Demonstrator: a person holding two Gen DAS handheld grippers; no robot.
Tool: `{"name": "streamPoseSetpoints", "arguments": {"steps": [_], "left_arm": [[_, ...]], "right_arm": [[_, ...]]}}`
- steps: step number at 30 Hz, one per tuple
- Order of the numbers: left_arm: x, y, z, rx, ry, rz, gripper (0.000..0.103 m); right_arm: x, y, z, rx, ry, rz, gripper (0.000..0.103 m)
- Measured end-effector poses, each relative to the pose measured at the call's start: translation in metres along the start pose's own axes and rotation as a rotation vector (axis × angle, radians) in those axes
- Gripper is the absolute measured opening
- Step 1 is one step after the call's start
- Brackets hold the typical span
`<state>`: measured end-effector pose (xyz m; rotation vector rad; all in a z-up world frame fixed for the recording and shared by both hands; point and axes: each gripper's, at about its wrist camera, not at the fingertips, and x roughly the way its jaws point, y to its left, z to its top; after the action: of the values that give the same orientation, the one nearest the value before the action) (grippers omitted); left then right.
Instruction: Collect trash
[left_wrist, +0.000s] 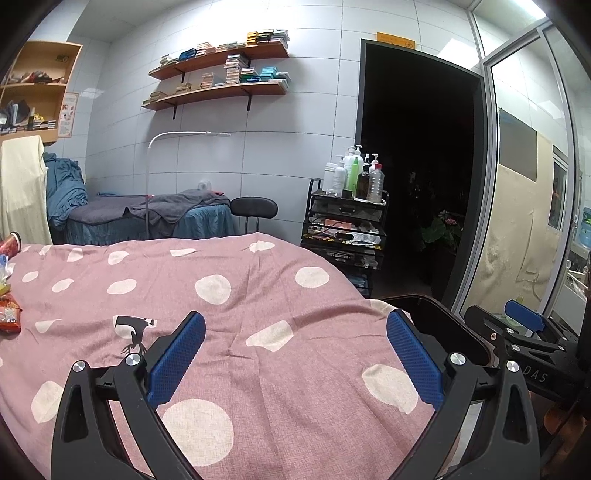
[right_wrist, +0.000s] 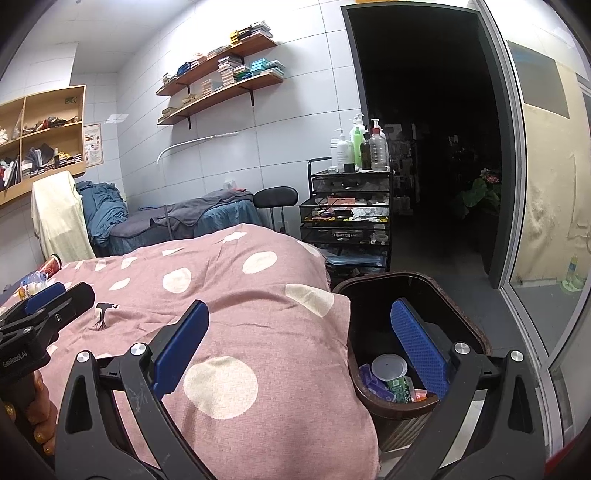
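My left gripper (left_wrist: 295, 321) is open with nothing between its fingers, hovering over the pink spotted bedcover (left_wrist: 221, 332). Trash lies at the bed's far left: red wrappers (left_wrist: 9, 314) and a red cup (left_wrist: 11, 245). My right gripper (right_wrist: 300, 310) is also open and holds nothing, spanning the bed's corner and a dark brown trash bin (right_wrist: 417, 286). In the bin lie a white-lidded cup (right_wrist: 388, 366), purple wrappers (right_wrist: 373, 384) and a green packet (right_wrist: 399, 387). The red cup (right_wrist: 50, 266) and a small bottle (right_wrist: 31, 286) show at the far left of the right wrist view.
A black mesh cart (right_wrist: 347, 218) topped with bottles stands beyond the bin, next to a dark doorway (right_wrist: 424, 147). A glass sliding door (right_wrist: 535, 221) runs along the right. A second bed (left_wrist: 147, 214), a black stool (left_wrist: 255, 208) and wall shelves (left_wrist: 218, 77) are farther back.
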<state>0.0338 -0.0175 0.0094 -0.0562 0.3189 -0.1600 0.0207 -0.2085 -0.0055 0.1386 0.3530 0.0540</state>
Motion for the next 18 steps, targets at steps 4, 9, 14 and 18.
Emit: {"name": "streamPoseSetpoints", "arguments": {"steps": [4,9,14,18], "left_arm": [[0.0001,0.0008,-0.0004,-0.004,0.003,-0.001,0.097],[-0.0008,-0.0007,-0.0016,-0.002,0.005,-0.003,0.097],[-0.0014,-0.003,-0.0021,-0.003,0.007,-0.004,0.097],[-0.0014,-0.0038,-0.0021,-0.004,0.008,-0.005,0.097]], "right_arm": [[0.0001,0.0005,-0.0004,-0.002,0.001,0.004,0.097],[0.0003,-0.0001,-0.0009,-0.001,0.002,0.006,0.097],[0.0003,-0.0003,-0.0008,-0.002,0.002,0.006,0.097],[-0.0002,-0.0001,-0.0014,0.0,0.003,0.007,0.097]]}}
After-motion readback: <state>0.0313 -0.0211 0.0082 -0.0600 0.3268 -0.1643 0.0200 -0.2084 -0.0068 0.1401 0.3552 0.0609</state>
